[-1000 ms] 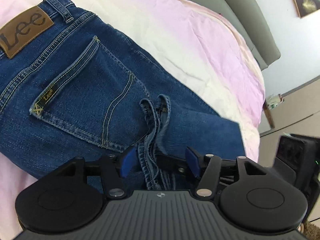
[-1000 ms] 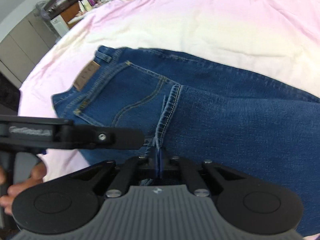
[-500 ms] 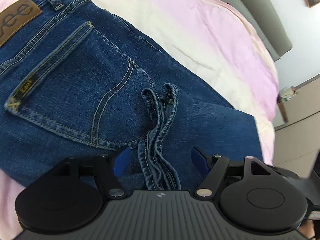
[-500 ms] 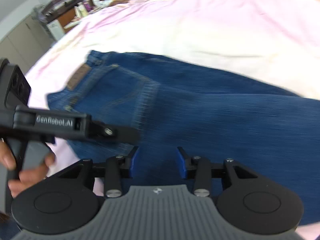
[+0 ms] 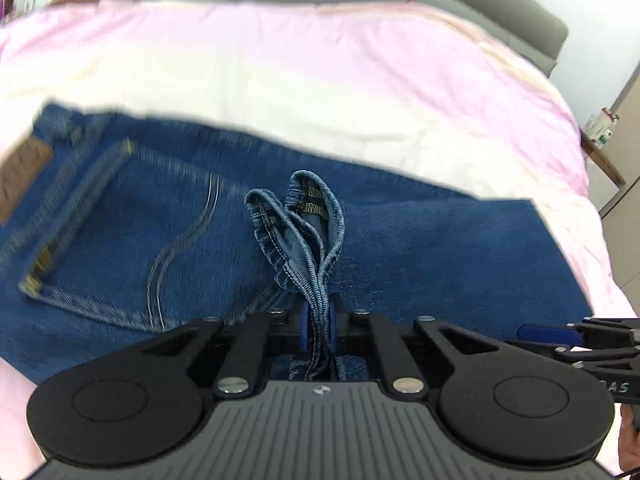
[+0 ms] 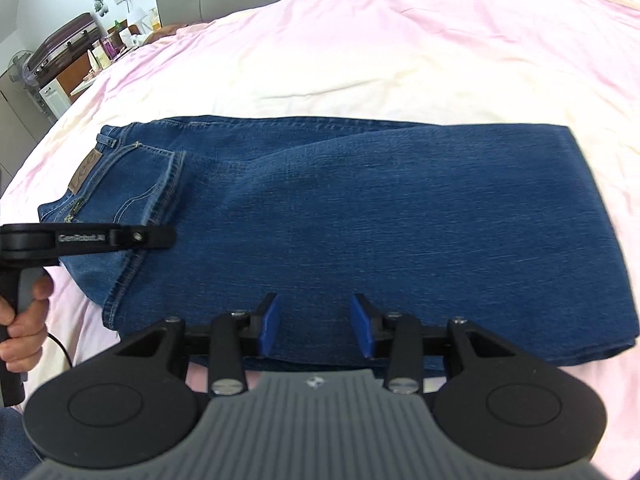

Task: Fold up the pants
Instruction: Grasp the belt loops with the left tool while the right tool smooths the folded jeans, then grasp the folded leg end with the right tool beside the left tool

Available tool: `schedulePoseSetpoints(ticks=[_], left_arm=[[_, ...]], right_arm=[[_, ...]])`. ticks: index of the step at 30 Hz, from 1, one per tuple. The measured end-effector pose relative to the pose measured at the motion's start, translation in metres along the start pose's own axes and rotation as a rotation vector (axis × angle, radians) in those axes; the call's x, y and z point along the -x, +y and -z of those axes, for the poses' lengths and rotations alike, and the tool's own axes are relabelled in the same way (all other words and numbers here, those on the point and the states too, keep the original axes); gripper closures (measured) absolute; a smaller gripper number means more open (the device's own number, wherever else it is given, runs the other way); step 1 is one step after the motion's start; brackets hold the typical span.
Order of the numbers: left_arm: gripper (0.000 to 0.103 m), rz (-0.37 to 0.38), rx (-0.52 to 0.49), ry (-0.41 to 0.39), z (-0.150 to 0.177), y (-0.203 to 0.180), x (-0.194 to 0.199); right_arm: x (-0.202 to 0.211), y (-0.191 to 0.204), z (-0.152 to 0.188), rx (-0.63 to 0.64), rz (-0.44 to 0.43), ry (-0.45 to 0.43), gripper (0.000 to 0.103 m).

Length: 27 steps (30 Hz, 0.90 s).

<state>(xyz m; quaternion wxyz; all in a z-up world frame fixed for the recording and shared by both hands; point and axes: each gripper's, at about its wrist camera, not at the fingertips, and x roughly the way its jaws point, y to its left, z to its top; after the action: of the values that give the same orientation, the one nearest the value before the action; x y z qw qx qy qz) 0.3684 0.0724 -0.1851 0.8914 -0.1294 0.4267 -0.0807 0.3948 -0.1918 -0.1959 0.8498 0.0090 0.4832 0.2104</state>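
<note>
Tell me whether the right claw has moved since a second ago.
Yes. The right claw let go of the bunched hems and backed off toward the near edge of the jeans, jaws now open; the brown waist patch looks farther off.

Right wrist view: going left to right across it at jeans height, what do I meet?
Left hand on its handle → left gripper → leather patch → back pocket → folded jeans legs → pink bedsheet.
</note>
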Motion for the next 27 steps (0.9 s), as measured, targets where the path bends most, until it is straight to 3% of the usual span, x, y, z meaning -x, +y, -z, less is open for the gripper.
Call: schedulePoseSetpoints(ticks=[7,13,17,22,27], left_arm=[[0.094,0.006,-0.224,-0.108,-0.044,-0.03,0.084],[0.094,-0.094,-0.32,-0.079,-0.086,-0.001,0.118],[0.094,-0.201,-0.3,-0.051,-0.107,0.048,0.116],[0.093,-0.222,-0.267,0.002,-0.108,0.102,0.081],[0.093,-0.237,-0.161,0.057,-0.097,0.151,0.036]], right_arm=[[0.031,-0.003,-0.002,0.036,-0.003,-0.031,0.066],[0.045,0.004,-0.016,0.047,-0.055,-0.025,0.059],[0.037,0.013,-0.022,0.046,-0.087,-0.011,0.058],[0.014,0.025,-0.025,0.057,-0.102,0.014,0.058],[-0.005,0.028,-0.028,0.08,-0.074,0.028,0.058]])
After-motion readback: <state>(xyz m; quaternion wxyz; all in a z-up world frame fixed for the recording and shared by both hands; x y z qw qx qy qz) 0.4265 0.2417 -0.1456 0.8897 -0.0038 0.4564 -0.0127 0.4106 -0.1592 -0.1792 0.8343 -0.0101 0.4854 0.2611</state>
